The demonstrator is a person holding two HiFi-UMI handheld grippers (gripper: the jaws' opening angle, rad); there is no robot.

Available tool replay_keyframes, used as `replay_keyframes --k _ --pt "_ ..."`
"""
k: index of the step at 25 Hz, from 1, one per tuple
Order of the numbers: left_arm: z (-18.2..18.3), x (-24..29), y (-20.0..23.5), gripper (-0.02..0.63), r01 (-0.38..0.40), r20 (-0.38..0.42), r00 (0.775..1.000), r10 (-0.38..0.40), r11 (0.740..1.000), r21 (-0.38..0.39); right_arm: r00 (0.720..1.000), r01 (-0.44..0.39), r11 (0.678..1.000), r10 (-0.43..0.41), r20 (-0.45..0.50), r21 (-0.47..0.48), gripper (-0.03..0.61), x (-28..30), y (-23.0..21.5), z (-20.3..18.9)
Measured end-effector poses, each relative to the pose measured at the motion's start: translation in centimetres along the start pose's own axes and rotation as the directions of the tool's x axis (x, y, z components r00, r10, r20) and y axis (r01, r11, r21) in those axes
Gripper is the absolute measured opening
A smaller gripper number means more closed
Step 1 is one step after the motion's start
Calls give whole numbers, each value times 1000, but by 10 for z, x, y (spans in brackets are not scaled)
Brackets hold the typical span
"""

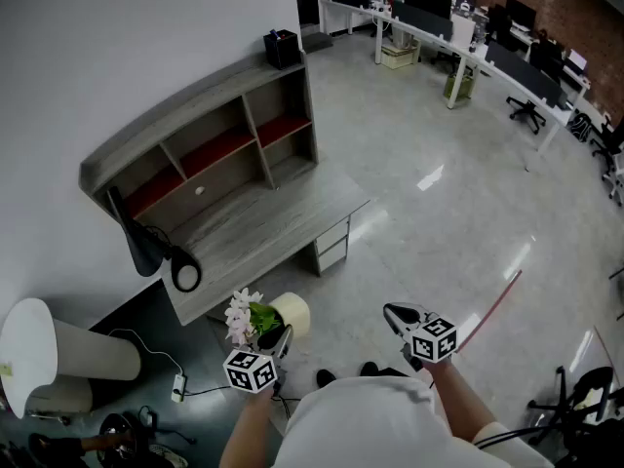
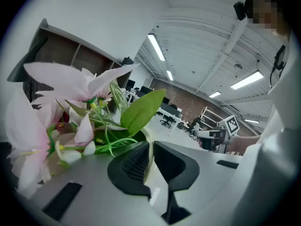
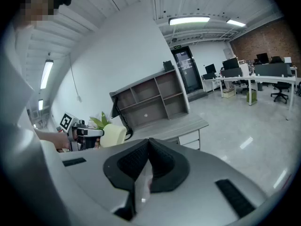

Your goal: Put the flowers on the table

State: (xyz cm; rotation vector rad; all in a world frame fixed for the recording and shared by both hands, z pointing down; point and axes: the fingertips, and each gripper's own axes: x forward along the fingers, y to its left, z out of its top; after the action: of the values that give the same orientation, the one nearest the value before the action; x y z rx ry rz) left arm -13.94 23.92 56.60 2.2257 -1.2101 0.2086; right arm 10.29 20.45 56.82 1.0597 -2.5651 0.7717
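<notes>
A cream pot with pink flowers and green leaves hangs in the air in front of the grey desk. My left gripper is shut on the pot's rim. In the left gripper view the thin cream rim runs between the dark pads, and the flowers fill the left side. My right gripper hangs to the right of the pot, shut with nothing in it. In the right gripper view its pads meet, and the pot and the desk lie beyond.
The desk carries a shelf unit with a black box on top and a black lamp at its left end. A white round stand and cables lie at the lower left. Office desks and chairs stand far back.
</notes>
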Motion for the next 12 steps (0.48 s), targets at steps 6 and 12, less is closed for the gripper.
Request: replay_keyframes --k 6,12 --pt "-5 -14 8 48 3 1 1000 -3 1000 -4 1000 -1 1000 1 -12 7 18 7 14 -12" --pt "-8 -23 17 46 7 3 1000 -7 1000 -2 1000 8 1000 -8 -13 15 18 15 24 -16"
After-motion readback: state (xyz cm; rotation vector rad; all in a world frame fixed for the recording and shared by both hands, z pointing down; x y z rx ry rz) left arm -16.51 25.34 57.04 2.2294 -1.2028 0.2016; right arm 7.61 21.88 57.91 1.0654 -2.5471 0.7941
